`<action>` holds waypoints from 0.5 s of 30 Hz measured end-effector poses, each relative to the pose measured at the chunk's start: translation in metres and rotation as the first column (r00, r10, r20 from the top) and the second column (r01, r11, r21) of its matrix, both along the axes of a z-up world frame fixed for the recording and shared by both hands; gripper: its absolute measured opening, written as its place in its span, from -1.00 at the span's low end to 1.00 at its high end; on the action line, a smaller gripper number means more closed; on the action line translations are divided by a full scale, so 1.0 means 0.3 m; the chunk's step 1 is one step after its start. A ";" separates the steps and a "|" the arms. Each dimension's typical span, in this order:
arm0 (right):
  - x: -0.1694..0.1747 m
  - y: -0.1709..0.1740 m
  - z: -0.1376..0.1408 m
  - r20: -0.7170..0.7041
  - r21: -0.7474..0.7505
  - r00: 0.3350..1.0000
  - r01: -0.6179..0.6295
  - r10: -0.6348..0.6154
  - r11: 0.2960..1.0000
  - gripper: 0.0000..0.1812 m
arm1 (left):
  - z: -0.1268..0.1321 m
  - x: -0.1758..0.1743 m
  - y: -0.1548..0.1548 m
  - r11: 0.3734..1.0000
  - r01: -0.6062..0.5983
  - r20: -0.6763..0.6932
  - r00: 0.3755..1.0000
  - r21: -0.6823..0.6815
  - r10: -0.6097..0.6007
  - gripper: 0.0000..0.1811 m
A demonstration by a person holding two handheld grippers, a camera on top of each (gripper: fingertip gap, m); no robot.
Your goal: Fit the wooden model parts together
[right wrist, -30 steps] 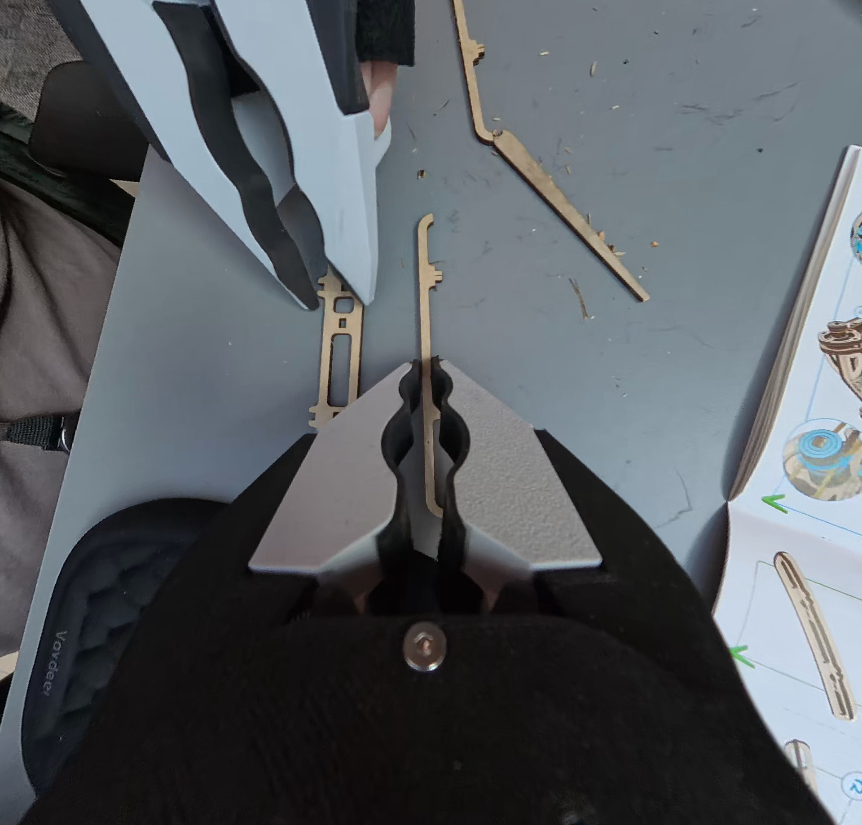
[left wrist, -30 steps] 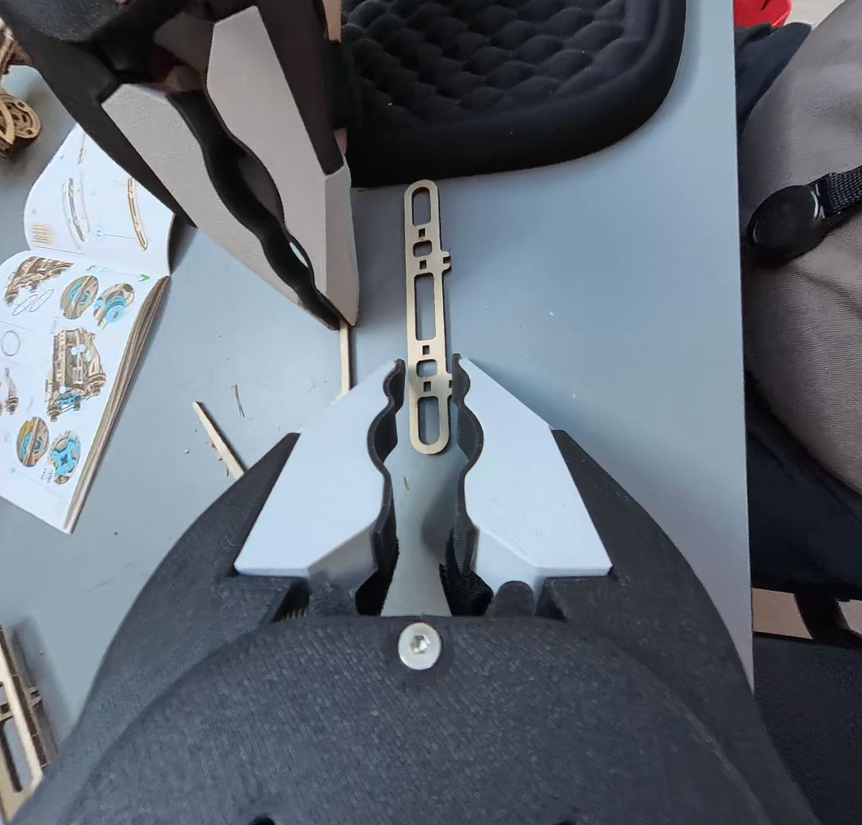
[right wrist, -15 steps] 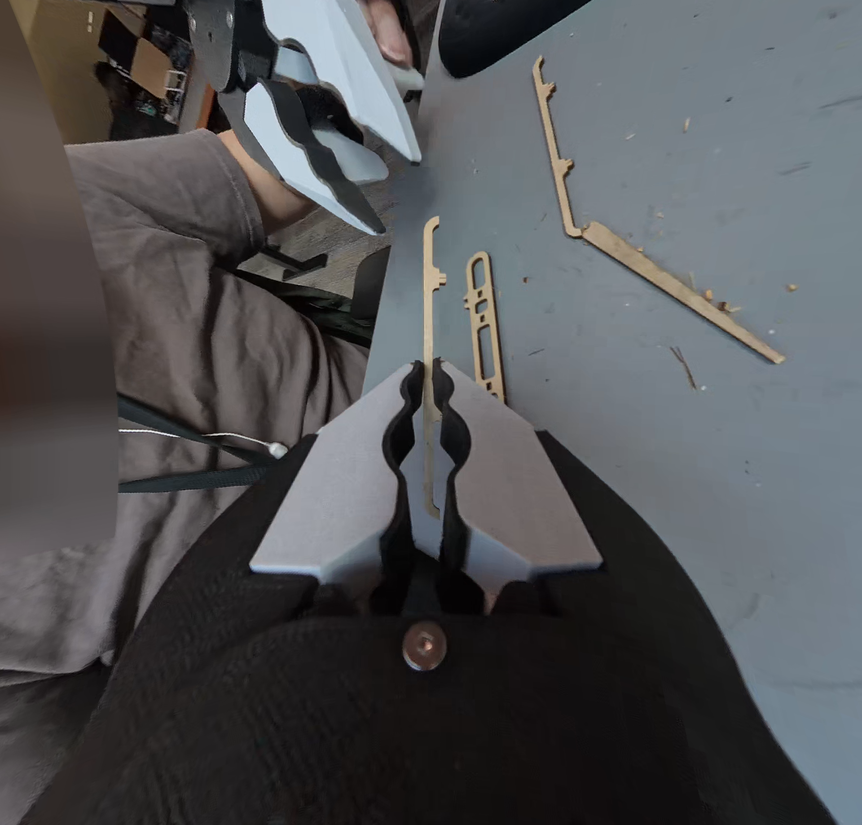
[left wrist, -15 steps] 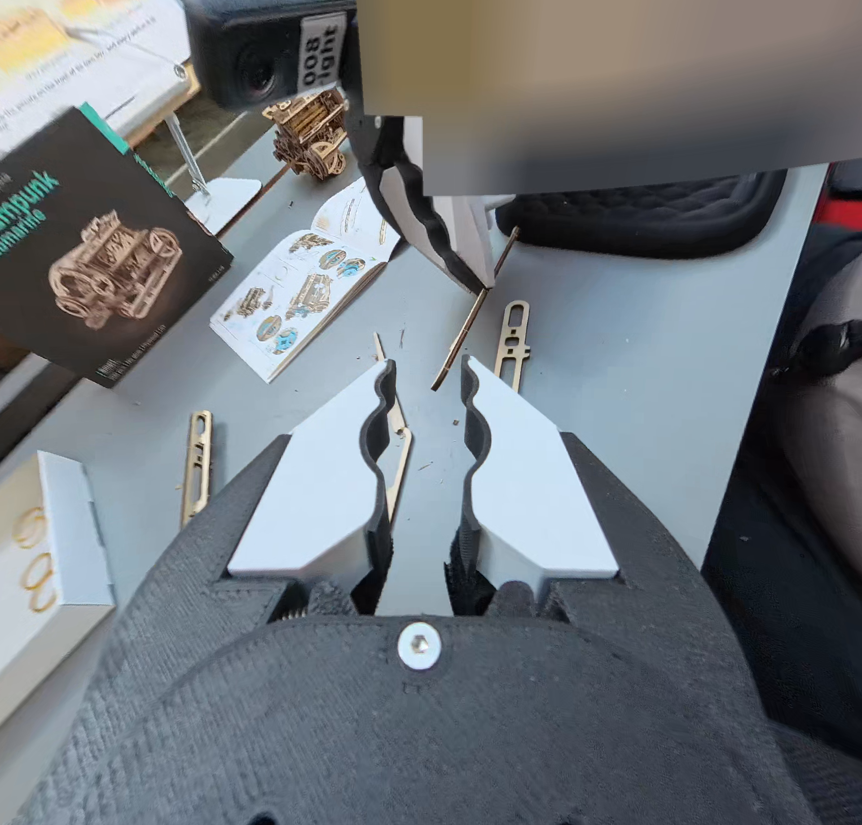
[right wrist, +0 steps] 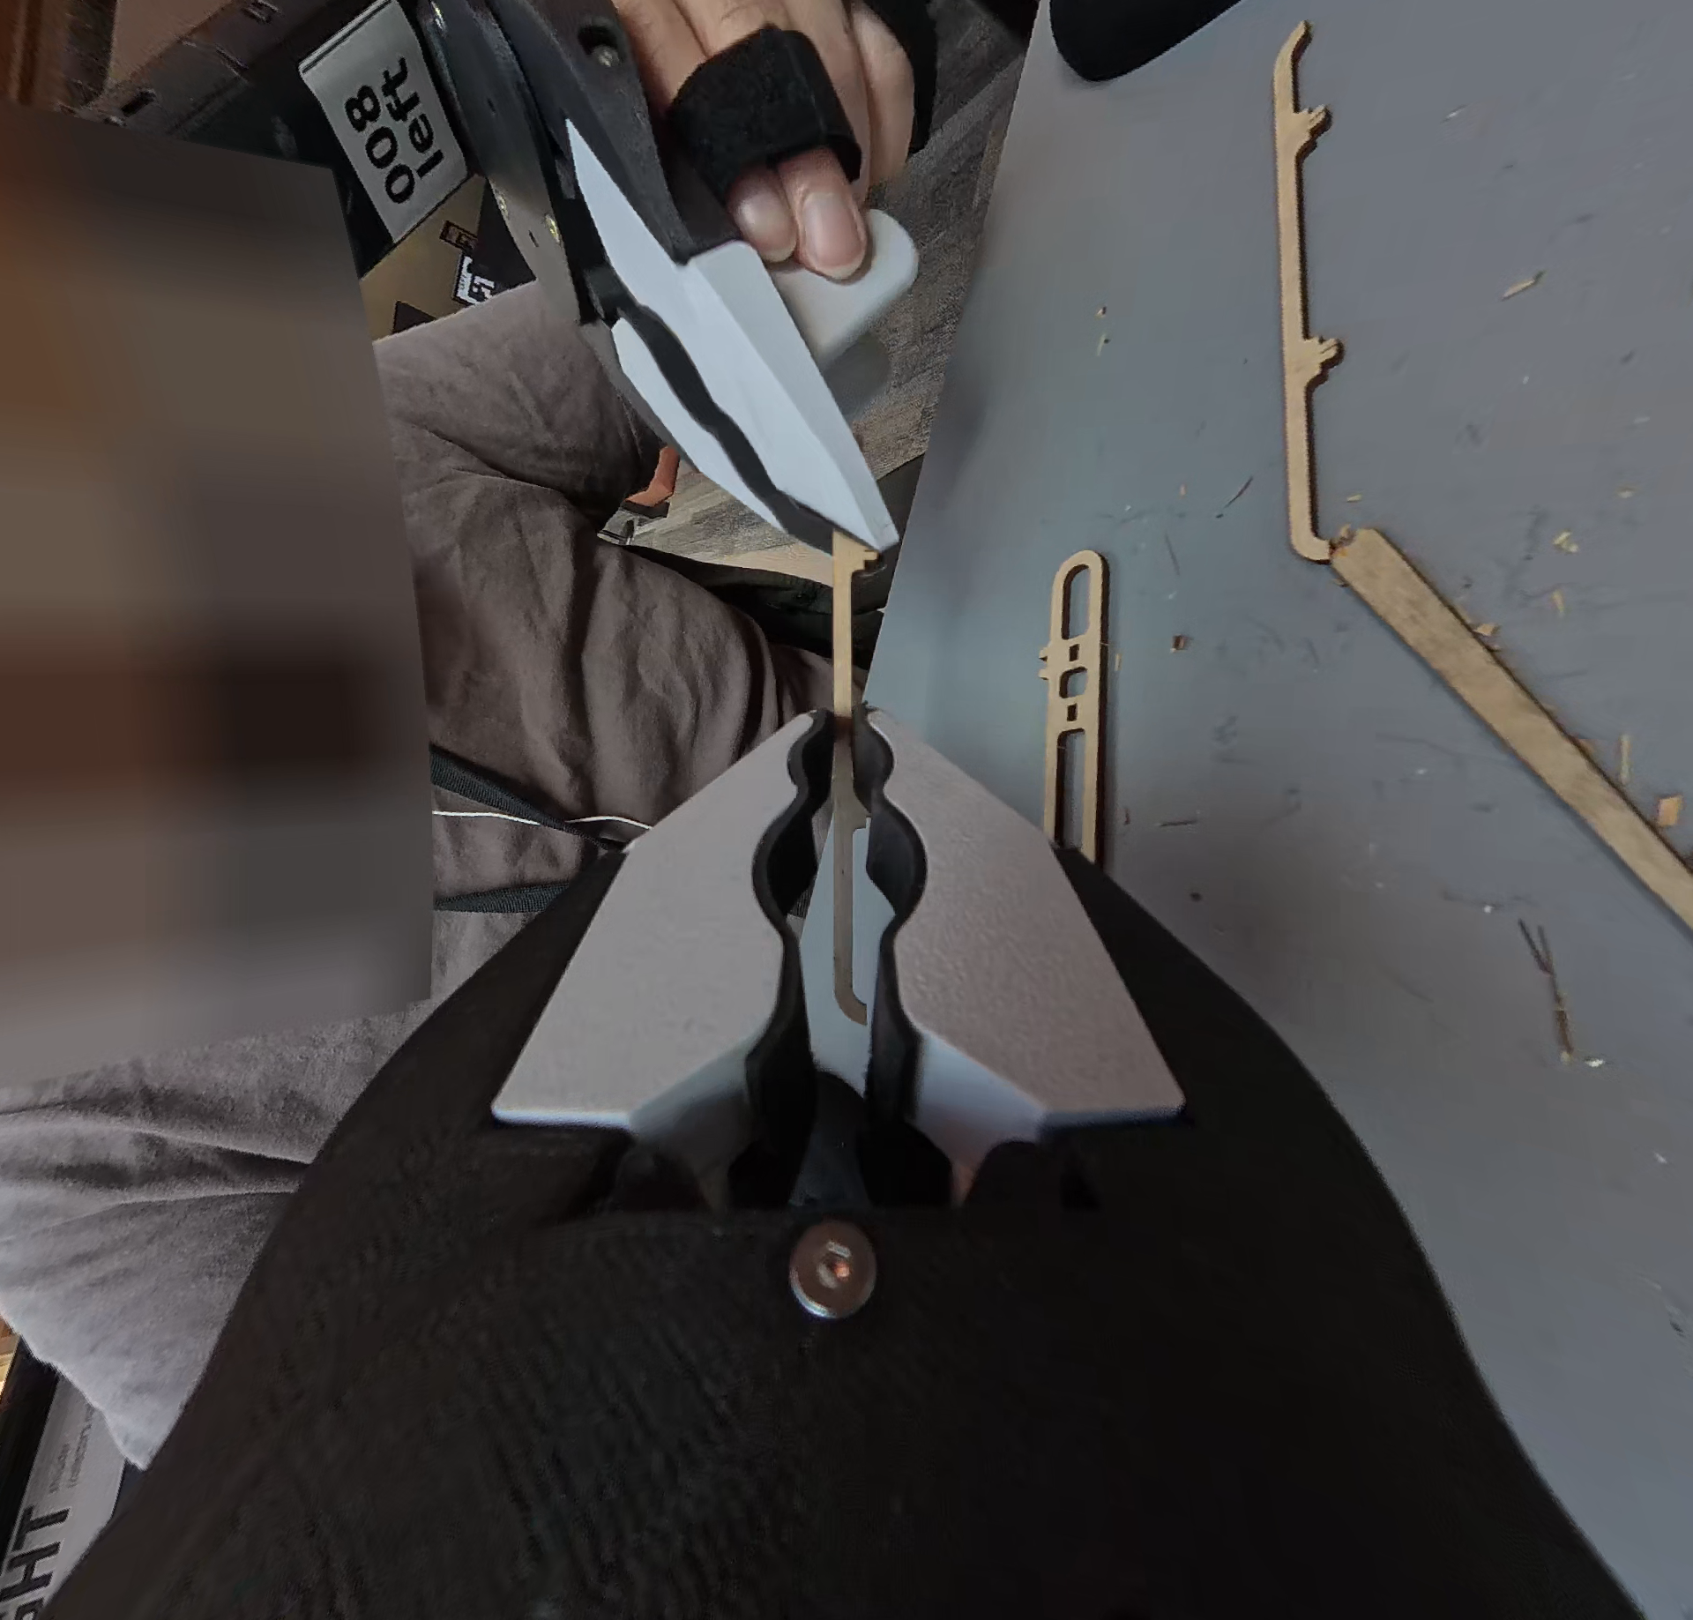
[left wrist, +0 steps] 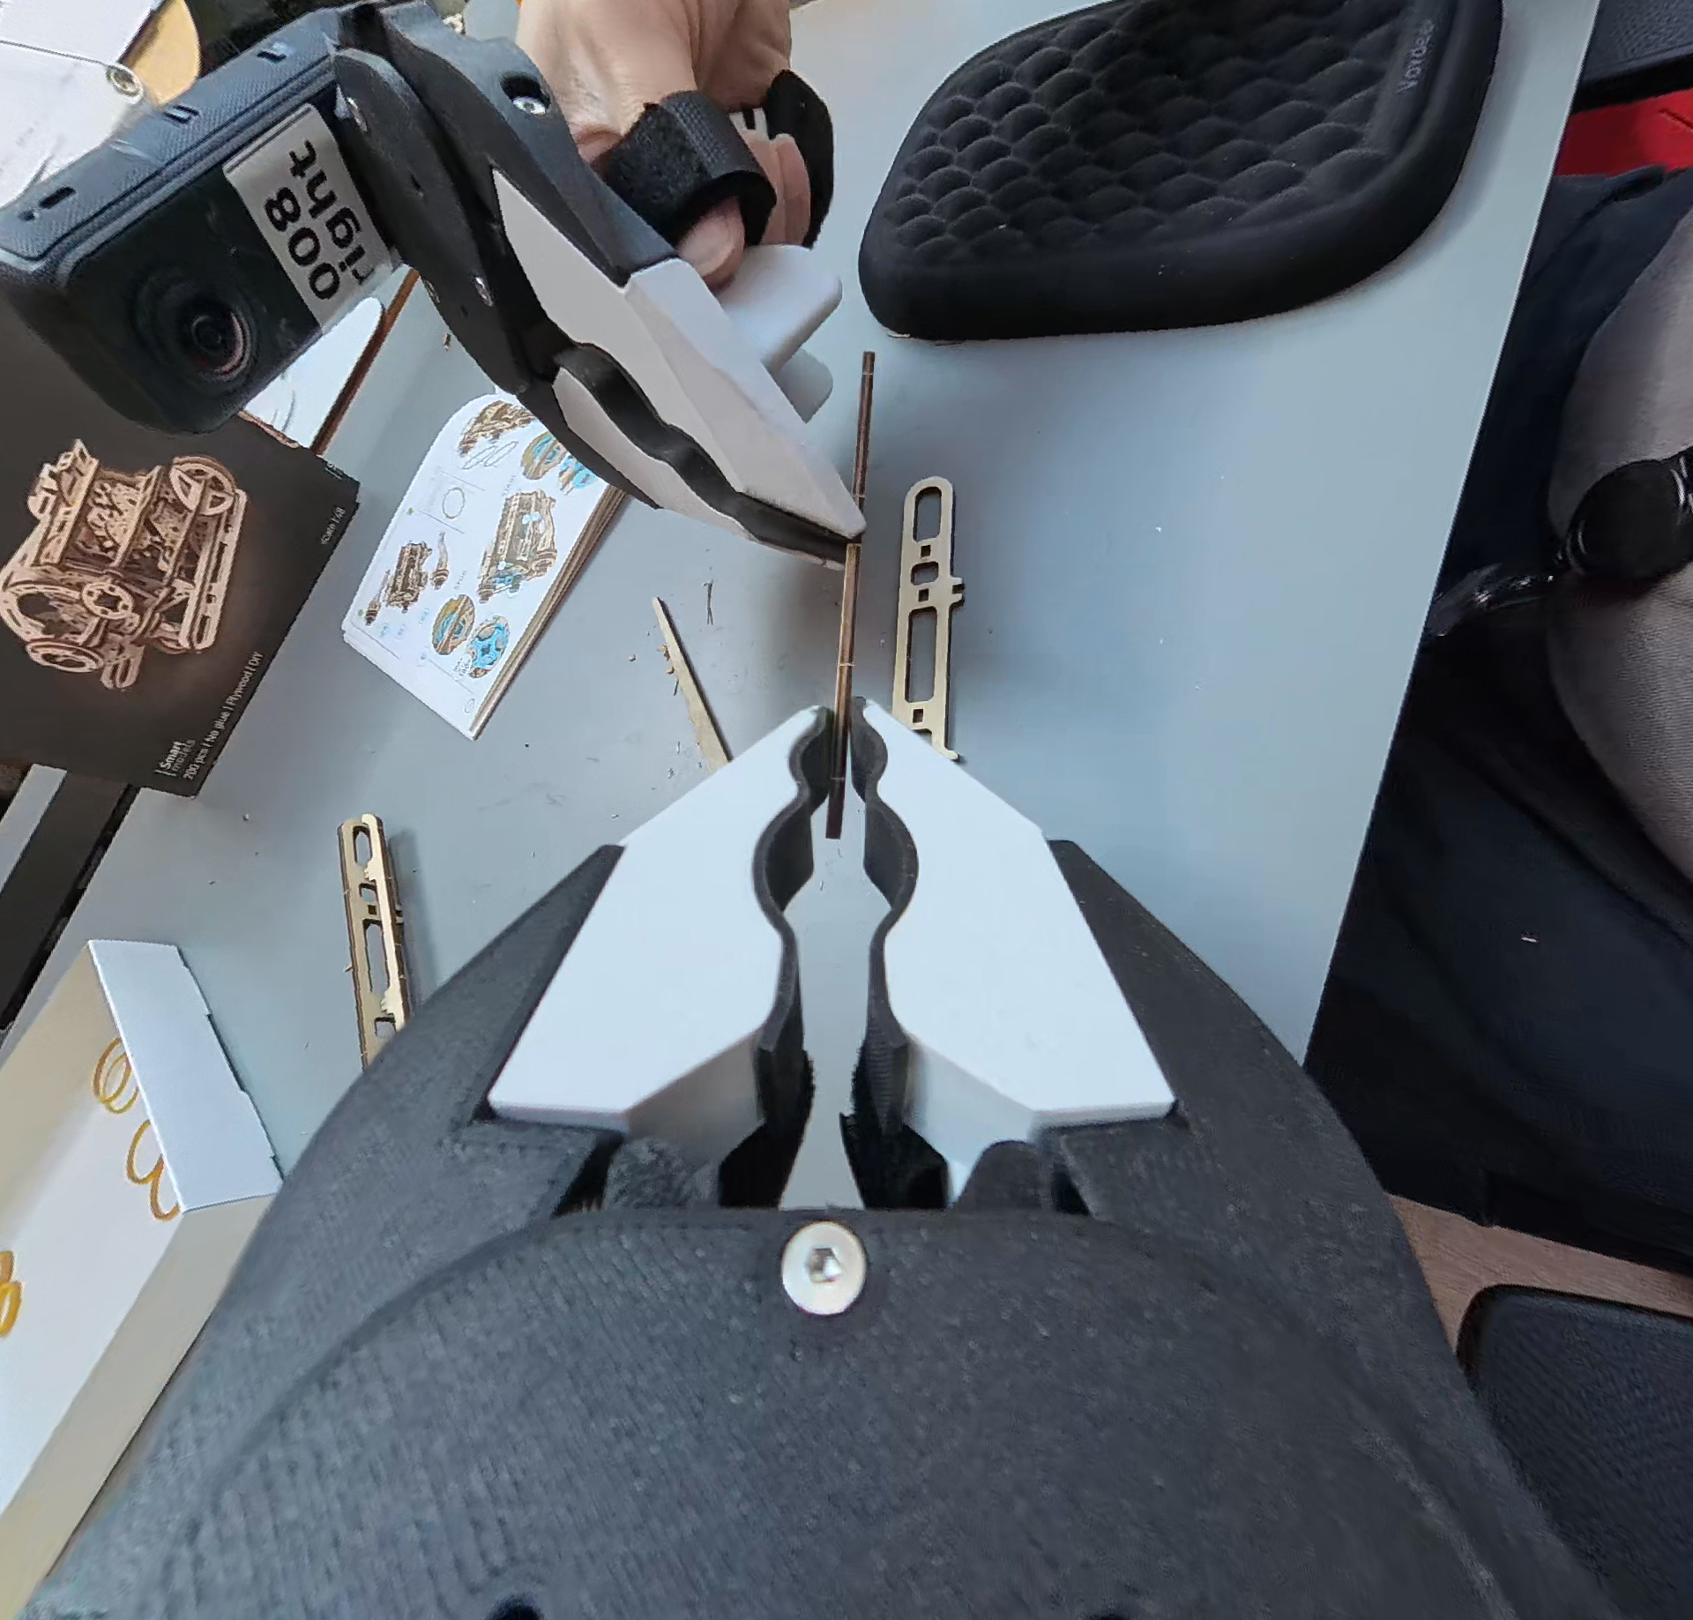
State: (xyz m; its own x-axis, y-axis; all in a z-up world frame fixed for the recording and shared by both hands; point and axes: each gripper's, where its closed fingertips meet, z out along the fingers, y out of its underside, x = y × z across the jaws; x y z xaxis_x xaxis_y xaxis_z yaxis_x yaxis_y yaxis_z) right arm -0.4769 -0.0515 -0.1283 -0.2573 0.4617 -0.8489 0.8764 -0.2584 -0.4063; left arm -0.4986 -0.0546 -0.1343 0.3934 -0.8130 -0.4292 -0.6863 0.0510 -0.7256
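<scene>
My right gripper [right wrist: 843,722] is shut on a thin hooked wooden strip [right wrist: 847,623] and holds it in the air off the grey table's [right wrist: 1374,1072] edge. My left gripper [left wrist: 835,728] is shut on the other end of the same strip [left wrist: 847,632], seen edge-on. The two grippers face each other tip to tip: the right one shows in the left wrist view [left wrist: 847,545], the left one in the right wrist view [right wrist: 870,539]. A slotted wooden bar [left wrist: 925,623] lies flat on the table beside them; it also shows in the right wrist view [right wrist: 1076,706].
A second slotted bar [left wrist: 371,935], a long hooked strip [right wrist: 1301,293] and a diagonal offcut [right wrist: 1512,724] lie on the table. A black cushion pad [left wrist: 1182,128], an open booklet [left wrist: 486,559], a black box [left wrist: 137,586] and a white box [left wrist: 92,1164] stand around. A person's lap is past the table edge. Left and right tips are no more than a few centimetres apart.
My right gripper lifted the thin strip off the table. My left gripper left the slotted bar on the table, rose, and closed on the strip's free end.
</scene>
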 end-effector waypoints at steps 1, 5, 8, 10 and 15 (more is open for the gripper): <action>0.004 -0.004 -0.003 0.007 -0.006 1.000 -0.004 0.004 1.000 -0.99 | -0.005 0.003 -0.002 1.000 0.004 -0.004 1.000 -0.010 -0.004 -1.00; 0.005 0.052 -0.003 -0.097 0.106 0.989 0.124 -0.114 0.987 -0.79 | -0.025 -0.004 0.002 0.978 -0.044 0.106 0.992 -0.205 0.066 -1.00; 0.052 0.122 0.022 -0.400 0.405 0.910 0.286 -0.113 0.868 -0.70 | -0.072 -0.017 -0.002 0.905 -0.022 0.205 0.971 -0.424 0.119 -1.00; 0.081 0.147 0.033 -0.541 0.542 0.839 0.394 -0.051 0.742 -0.72 | -0.095 -0.022 0.004 0.870 0.003 0.242 0.961 -0.492 0.133 -1.00; 0.104 0.122 -0.067 -0.447 0.637 0.894 0.333 -0.018 0.695 -0.66 | -0.110 -0.003 0.004 0.851 0.067 0.263 0.961 -0.520 0.085 -1.00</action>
